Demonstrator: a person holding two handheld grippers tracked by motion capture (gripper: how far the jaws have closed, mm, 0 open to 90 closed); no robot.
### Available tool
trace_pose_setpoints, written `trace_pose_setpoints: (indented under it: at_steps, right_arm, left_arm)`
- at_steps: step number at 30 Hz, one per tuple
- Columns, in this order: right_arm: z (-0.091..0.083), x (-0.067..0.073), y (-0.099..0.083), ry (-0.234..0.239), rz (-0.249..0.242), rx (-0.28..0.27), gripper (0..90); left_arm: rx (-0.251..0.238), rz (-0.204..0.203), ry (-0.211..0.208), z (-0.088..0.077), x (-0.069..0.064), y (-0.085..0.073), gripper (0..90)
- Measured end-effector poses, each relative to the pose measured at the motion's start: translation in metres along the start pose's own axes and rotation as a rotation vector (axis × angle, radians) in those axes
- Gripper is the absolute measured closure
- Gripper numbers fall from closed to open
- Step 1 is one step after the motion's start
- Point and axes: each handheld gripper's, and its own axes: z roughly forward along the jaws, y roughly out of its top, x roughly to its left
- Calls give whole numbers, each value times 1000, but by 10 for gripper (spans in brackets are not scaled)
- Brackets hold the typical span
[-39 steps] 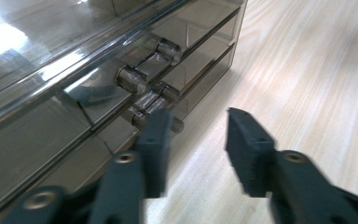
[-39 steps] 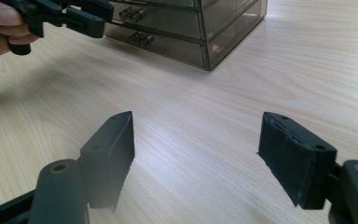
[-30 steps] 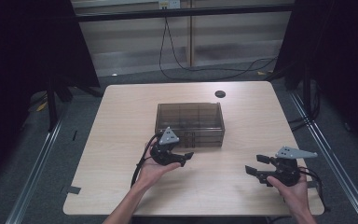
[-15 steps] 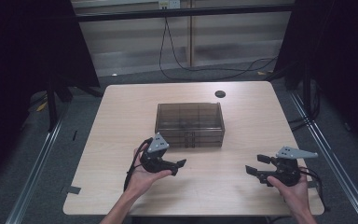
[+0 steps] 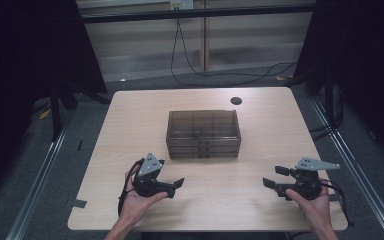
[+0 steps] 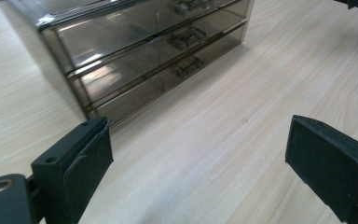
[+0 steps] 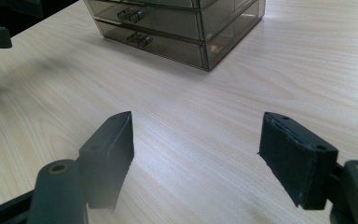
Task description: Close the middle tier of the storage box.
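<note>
Left tongs: gaping wide after just opening, nothing between, hovering near the drawer box.
Right tongs: released, empty, hovering well apart from the drawer box.

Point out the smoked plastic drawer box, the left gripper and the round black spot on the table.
drawer box (image 5: 203, 124), high view, on its top panel.
left gripper (image 5: 176, 184), high view, between its open fingertips.
round black spot (image 5: 236, 100), high view, on its middle, near the table's far edge.
</note>
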Motion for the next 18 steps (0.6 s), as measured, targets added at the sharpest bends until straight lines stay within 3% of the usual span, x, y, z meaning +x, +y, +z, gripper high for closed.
trace_pose_setpoints:
  at_steps: [9,14,18]
  right_arm:
    - [-2,0,0,0,1,-3,261]
    - [-3,-1,0,-6,1,-10,259]
    - [-4,-2,0,-9,-2,-8,250]
  left_arm:
    - [17,2,39,-23,0,-23,68]
    - [-5,-47,67,-33,5,-40,68]
    - [-4,-54,81,-37,9,-43,69]
